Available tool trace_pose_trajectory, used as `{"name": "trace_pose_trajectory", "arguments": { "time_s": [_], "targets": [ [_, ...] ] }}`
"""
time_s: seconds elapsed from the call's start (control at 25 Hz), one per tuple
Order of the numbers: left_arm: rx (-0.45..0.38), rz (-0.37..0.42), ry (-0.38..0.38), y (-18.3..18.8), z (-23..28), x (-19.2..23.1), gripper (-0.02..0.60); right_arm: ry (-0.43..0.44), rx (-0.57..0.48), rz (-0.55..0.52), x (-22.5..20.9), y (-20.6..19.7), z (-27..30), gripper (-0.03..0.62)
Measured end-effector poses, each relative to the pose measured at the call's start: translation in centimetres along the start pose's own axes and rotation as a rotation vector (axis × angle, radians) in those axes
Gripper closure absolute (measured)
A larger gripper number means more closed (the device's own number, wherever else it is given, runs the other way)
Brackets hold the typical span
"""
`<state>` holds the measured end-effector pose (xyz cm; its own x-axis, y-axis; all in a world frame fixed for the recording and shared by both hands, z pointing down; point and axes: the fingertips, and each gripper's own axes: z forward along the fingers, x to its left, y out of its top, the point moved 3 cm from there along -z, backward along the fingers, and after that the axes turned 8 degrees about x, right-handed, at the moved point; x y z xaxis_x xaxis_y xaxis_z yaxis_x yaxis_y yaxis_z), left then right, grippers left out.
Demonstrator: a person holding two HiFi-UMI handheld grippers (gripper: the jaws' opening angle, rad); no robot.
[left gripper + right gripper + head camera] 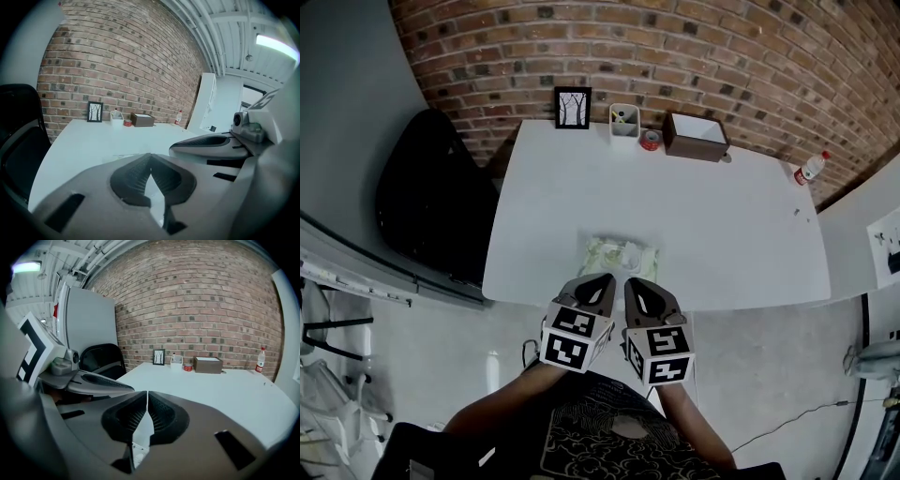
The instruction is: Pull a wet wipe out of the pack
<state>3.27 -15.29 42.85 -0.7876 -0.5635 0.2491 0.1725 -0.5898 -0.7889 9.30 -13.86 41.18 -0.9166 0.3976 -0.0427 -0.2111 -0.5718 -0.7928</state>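
Note:
A pale green wet wipe pack [621, 256] lies flat near the front edge of the white table [703, 216]. Both grippers hang side by side just in front of the pack, above the table's edge. My left gripper [609, 278] is shut with nothing in it, its tips [150, 155] meeting at a point. My right gripper [629, 281] is shut and empty too, its tips [146, 393] pressed together. The pack is mostly hidden behind the jaws in both gripper views; only a sliver [138, 446] shows under the right jaws.
At the table's far edge stand a framed picture [573, 107], a white holder [624, 123], a red tape roll [651, 141] and a brown box [696, 136]. A bottle [811, 168] stands at the right corner. A black chair [431, 197] is to the left.

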Motion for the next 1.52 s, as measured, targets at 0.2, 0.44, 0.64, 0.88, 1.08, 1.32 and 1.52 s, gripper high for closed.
{"name": "trace_pose_trajectory", "arguments": {
  "time_s": [0.2, 0.44, 0.64, 0.88, 1.08, 1.32, 1.52],
  "targets": [
    [0.011, 0.009, -0.025, 0.6, 1.4, 1.2, 0.569, -0.022, 0.03, 0.002, -0.5, 0.3, 1.9, 0.574],
    [0.026, 0.028, -0.044, 1.2, 2.9, 2.6, 0.569, -0.045, 0.058, 0.012, -1.0, 0.4, 4.0, 0.574],
    [0.043, 0.049, -0.07, 1.5, 4.1, 3.1, 0.569, -0.063, 0.076, 0.031, -1.6, 0.3, 5.5, 0.572],
    [0.061, 0.055, -0.081, 1.7, 5.2, 4.1, 0.569, -0.081, 0.098, 0.044, -2.3, 0.2, 7.0, 0.572],
    [0.072, 0.056, -0.093, 1.7, 6.0, 4.5, 0.569, -0.1, 0.112, 0.051, -2.8, -0.2, 7.8, 0.571],
    [0.077, 0.054, -0.099, 2.0, 7.1, 5.0, 0.569, -0.105, 0.129, 0.067, -3.6, -0.5, 8.7, 0.544],
    [0.081, 0.047, -0.102, 2.1, 7.9, 5.4, 0.569, -0.105, 0.148, 0.071, -4.1, -0.8, 9.5, 0.517]
  ]
}}
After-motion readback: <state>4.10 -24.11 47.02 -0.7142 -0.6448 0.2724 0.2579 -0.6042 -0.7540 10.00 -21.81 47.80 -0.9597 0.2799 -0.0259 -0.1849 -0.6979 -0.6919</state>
